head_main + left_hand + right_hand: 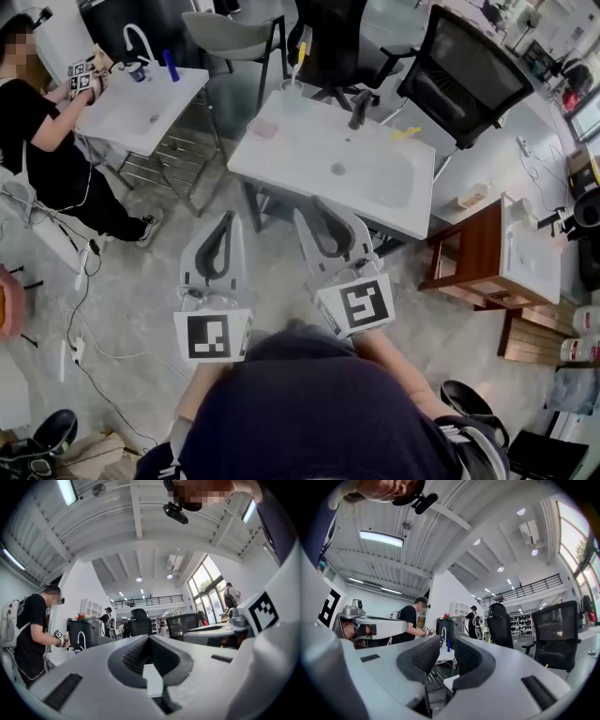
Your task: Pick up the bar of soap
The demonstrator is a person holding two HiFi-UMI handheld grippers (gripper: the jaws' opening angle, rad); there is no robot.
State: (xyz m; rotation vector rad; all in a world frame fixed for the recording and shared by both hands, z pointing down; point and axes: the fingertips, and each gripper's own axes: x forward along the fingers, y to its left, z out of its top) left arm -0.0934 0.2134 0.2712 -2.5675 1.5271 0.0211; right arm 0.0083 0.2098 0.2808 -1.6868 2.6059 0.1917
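A pale pink bar of soap [265, 129] lies on the far left corner of the white sink top [305, 155], left of the dark faucet [359, 108]. Both grippers hang low in front of my body, well short of the sink and apart from the soap. My left gripper [226, 217] [150, 638] is shut, tips meeting, with nothing in it. My right gripper [330, 214] [446, 651] is beside it, open, with a narrow empty gap between its ribbed pads. Neither gripper view shows the soap.
A small yellow item [405, 133] lies on the sink's far right. A second white sink table [141, 103] stands at the left, with a person in black [42, 141] working at it. Office chairs [469, 75] stand behind, a wooden stand [483, 258] at right, cables [80, 309] on the floor.
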